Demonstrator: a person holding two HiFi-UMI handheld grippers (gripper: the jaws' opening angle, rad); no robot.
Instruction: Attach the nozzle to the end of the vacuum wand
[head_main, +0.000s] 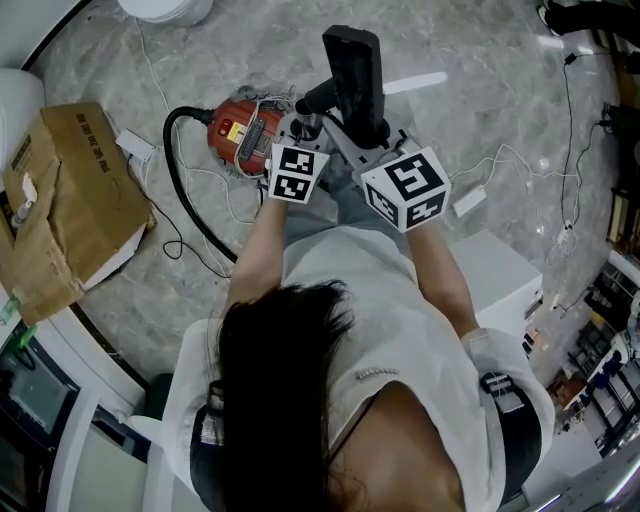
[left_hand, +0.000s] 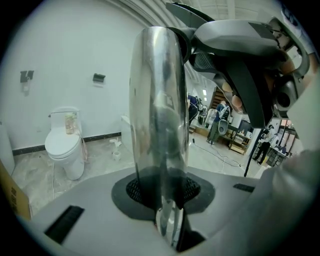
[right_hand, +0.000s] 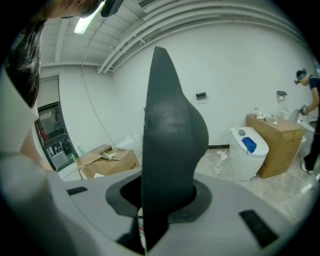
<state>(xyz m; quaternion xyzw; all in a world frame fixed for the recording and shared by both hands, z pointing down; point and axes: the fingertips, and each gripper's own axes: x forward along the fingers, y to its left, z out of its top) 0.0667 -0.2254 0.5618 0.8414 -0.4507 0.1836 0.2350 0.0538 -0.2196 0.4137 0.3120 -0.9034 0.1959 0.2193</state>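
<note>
Showing the left gripper (left_hand: 167, 210) clamped on the chrome vacuum wand (left_hand: 159, 110), which runs up between its narrowly parted jaws, and the right gripper (right_hand: 157, 210) likewise gripping the black nozzle (right_hand: 170, 135). Both are held close together in front of the person, above the marble floor (head_main: 480, 90). The nozzle meets the wand's far end; whether it is seated cannot be told. A red vacuum cleaner (head_main: 243, 135) with a black hose (head_main: 180, 190) lies on the floor just beyond.

The shiny chrome vacuum wand (left_hand: 159, 100) stands upright, gripped low; the black, wedge-shaped nozzle (right_hand: 170, 135) likewise.
</note>
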